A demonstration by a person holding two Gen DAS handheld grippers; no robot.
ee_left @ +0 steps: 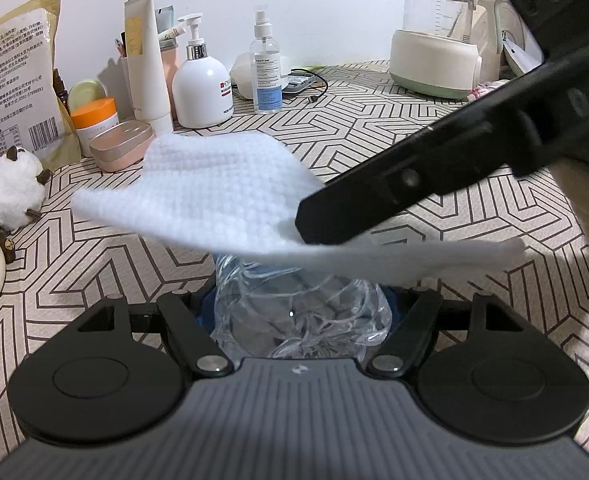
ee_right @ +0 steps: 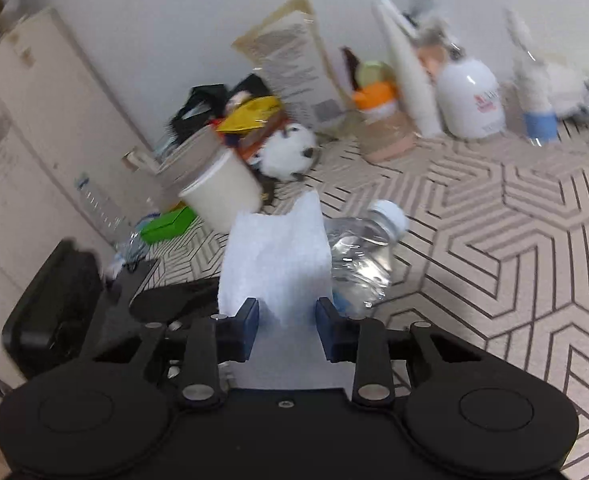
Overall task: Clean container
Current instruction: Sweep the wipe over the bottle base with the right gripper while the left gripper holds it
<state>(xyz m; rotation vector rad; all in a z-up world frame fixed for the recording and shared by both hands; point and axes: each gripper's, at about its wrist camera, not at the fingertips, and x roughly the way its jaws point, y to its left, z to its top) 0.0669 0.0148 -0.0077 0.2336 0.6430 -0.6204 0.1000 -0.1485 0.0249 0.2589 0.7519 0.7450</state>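
left gripper [ee_left: 300, 312]: mine, clamped on the crumpled clear plastic water bottle [ee_left: 302, 316], pads hidden behind its body
bottle: lying tilted, white cap pointing away from me, just above the beige tabletop with black geometric line pattern [ee_left: 374, 120]; this is the container to clean
wipe: white textured cloth sheet [ee_left: 214, 196], spread over the bottle, one edge draped past it on the right
right gripper [ee_right: 287, 328]: mine, just right of the bottle; blue pads [ee_right: 250, 320] stand narrow on either side of the wipe, but I cannot tell if they press it
risk 1: if the pinch is only on the wipe's edge, it could pull free on the first stroke
risk 2: bottle is thin and already crushed; pushing down may buckle it or roll it out of my left grip
risk 3: loose wipe corner may sweep toward the white pump bottle [ee_left: 202, 92] behind the bottle
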